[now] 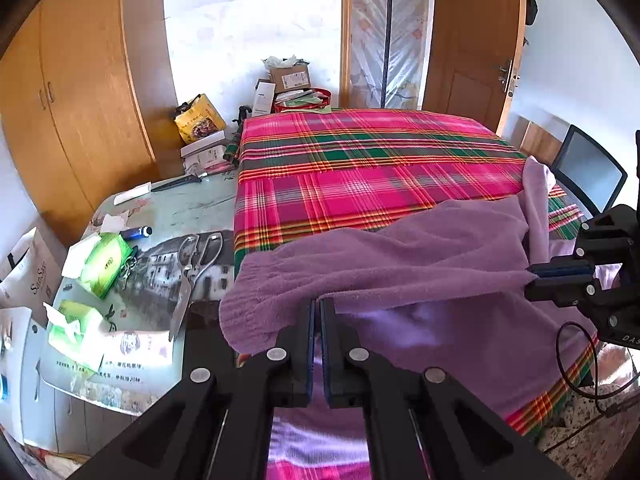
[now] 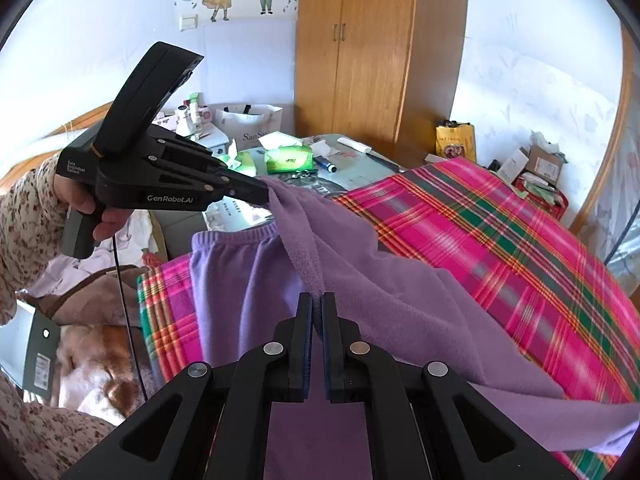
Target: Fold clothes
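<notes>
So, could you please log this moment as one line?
left hand-held gripper: shut on purple garment | right hand-held gripper: shut on purple garment | surface: plaid cloth

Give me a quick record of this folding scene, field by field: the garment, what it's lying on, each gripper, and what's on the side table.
garment: purple fleece garment, partly lifted, ribbed hem visible
surface: plaid cloth in pink, green and yellow
left gripper: shut on the garment's edge
right gripper: shut on the garment's edge
side table: scissors, green tissue packs, blue lighter
fold stage: raised fabric held between both grippers, not yet laid flat
</notes>
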Demonstrator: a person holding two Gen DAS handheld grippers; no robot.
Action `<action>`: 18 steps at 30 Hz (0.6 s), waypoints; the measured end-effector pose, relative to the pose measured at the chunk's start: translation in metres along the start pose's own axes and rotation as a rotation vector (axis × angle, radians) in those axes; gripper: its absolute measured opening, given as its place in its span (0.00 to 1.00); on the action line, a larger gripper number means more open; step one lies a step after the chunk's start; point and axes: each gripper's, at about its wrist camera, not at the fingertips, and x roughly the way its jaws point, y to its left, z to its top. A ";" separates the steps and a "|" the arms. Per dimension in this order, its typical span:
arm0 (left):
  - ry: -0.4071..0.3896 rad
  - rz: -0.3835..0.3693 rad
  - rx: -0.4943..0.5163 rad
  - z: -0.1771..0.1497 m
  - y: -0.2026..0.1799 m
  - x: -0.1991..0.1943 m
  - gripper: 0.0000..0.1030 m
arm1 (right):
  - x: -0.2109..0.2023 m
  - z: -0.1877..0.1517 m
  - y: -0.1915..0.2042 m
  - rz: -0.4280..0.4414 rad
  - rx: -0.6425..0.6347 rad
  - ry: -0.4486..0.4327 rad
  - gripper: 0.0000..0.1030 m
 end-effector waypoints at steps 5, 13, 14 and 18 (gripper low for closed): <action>0.012 0.000 -0.024 -0.016 0.000 -0.003 0.03 | -0.002 -0.011 0.012 0.009 0.009 0.007 0.04; 0.026 0.009 -0.041 -0.036 0.001 -0.004 0.03 | 0.004 -0.025 0.028 0.016 0.041 0.034 0.04; 0.025 0.011 -0.043 -0.037 0.001 -0.004 0.03 | 0.004 -0.027 0.030 0.017 0.044 0.035 0.04; 0.031 0.018 -0.084 -0.045 0.009 -0.003 0.02 | 0.008 -0.033 0.037 0.058 0.054 0.048 0.02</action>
